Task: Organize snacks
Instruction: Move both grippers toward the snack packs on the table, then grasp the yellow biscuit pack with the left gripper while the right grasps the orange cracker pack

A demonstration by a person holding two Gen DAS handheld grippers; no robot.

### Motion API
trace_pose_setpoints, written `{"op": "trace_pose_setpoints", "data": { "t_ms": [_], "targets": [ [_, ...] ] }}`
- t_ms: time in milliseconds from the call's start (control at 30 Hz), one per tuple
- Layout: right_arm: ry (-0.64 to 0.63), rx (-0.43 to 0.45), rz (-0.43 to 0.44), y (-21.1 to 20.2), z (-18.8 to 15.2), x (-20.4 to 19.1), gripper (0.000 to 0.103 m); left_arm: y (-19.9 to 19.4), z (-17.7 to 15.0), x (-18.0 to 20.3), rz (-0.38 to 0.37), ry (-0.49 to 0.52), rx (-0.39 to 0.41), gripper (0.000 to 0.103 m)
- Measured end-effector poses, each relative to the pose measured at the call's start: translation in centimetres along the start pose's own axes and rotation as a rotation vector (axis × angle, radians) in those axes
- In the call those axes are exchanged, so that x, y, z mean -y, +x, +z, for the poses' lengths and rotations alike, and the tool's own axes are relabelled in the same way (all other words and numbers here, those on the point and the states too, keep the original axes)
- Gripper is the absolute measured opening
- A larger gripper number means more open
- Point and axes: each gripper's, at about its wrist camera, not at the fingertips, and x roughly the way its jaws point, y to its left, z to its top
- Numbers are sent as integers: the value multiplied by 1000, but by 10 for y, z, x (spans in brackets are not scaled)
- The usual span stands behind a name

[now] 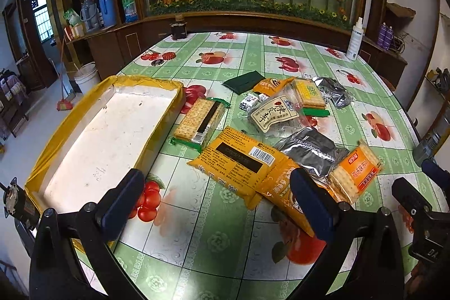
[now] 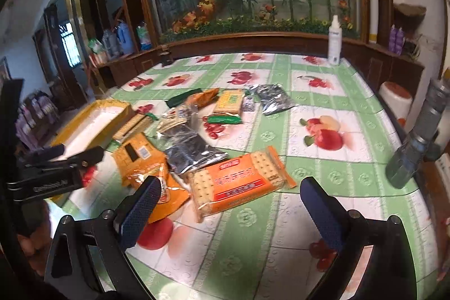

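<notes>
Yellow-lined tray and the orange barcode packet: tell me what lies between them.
In the left wrist view, a green-wrapped cracker pack lies between the tray and the orange packet.

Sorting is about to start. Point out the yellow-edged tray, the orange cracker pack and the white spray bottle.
yellow-edged tray [image 1: 92,137]: left wrist view, bare white floor.
orange cracker pack [image 2: 239,182]: right wrist view, middle of its orange label.
white spray bottle [image 2: 334,42]: right wrist view, bottle body.

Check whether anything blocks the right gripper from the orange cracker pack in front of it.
Nothing visible does. The right gripper is open, and the orange cracker pack lies flat just ahead of its fingers with only bare tablecloth between. A silver pouch lies at the pack's far left corner.
</notes>
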Motion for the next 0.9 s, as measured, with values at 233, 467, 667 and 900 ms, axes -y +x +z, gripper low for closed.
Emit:
{"op": "trace_pose_setpoints", "data": {
  "t_ms": [233,467,667,900],
  "targets": [
    [-72,-6,-250,-4,12,-13,100,3,-2,-2,14,6,-22,103],
    [-93,2,-294,-9,15,-16,100,7,-4,-2,18,-1,-53,103],
    [-103,5,-288,-10,13,-19,100,9,-5,0,11,-5,-70,103],
    [9,-95,-53,11,-2,0,100,41,1,-7,-36,-121,-182,103]
  ]
}}
